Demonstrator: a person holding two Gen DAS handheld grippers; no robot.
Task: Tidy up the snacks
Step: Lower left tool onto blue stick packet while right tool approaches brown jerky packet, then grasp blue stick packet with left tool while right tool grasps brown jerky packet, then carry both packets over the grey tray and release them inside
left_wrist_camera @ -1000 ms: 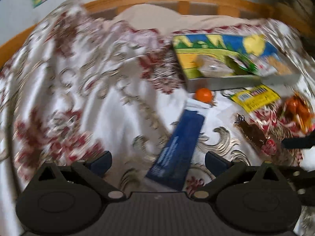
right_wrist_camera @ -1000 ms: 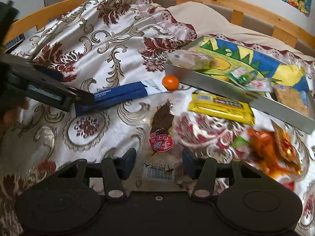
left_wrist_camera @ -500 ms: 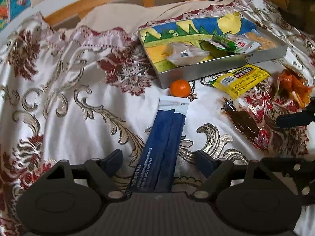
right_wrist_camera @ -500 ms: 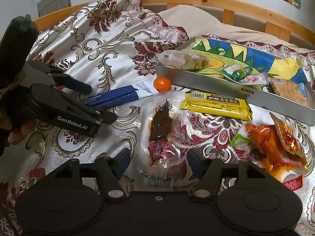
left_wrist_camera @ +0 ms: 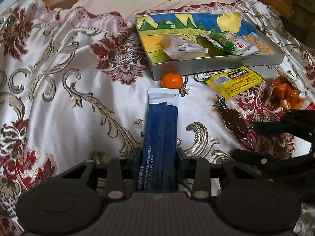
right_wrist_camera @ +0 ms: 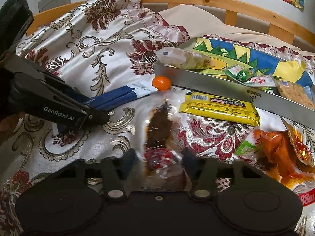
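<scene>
Left gripper [left_wrist_camera: 158,157], jaws just closed, pinches the long navy-blue foil sachet [left_wrist_camera: 160,129] at its near end: light, limp, slippery, likely to droop.

The black plastic body of the left gripper [right_wrist_camera: 65,106], at the left of the right wrist view, carries white lettering — "GenRobot.AI". The flat yellow foil snack packet [right_wrist_camera: 220,107], right of centre, shows a barcode and a dark band of print too small to read. At the lower right edge, a clear bag of orange snacks [right_wrist_camera: 285,153] bears red digits, "88". In the left wrist view, the long dark-blue paper sachet [left_wrist_camera: 160,137] has small white Chinese characters and digits at its near end — not legible.
</scene>
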